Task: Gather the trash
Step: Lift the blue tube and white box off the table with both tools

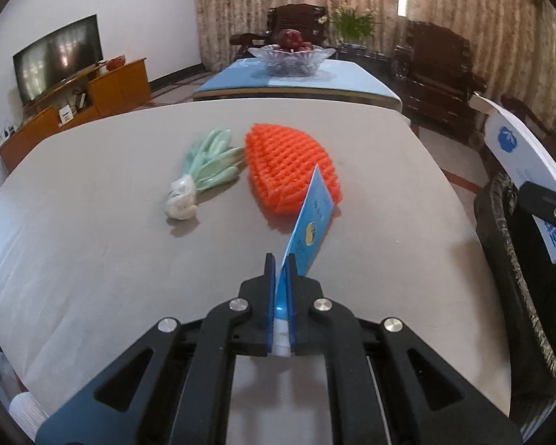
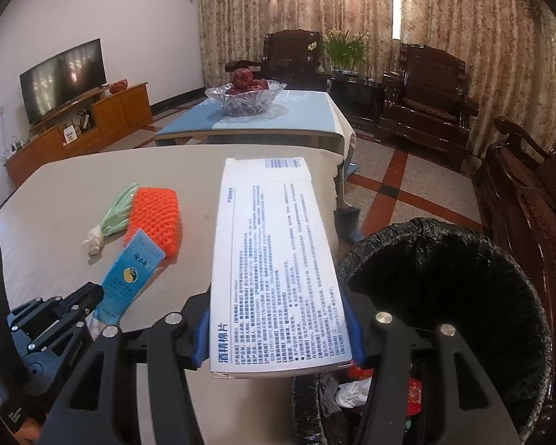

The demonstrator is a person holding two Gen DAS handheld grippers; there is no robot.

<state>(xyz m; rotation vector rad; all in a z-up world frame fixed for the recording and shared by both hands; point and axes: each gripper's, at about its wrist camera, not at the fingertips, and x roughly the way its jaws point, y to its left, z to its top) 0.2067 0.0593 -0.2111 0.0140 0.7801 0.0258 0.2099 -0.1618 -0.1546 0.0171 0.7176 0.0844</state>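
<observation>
Your left gripper (image 1: 281,259): fingers nearly closed, pinching the blue tube (image 1: 309,222) above the table (image 1: 92,241). Your right gripper (image 2: 278,333): fingers half spread, clamping the white box (image 2: 274,252) beside the bin (image 2: 463,296).

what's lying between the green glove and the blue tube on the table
The orange foam net lies beside the glove and reaches toward the tube, clearest in the right wrist view.

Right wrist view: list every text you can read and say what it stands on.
"酒精棉片": large print on the white box, near its lower edge.
Fine print and barcode digits on the same box: too small to read.
Blue tube: characters above its yellow emblem, too blurred to read.
</observation>
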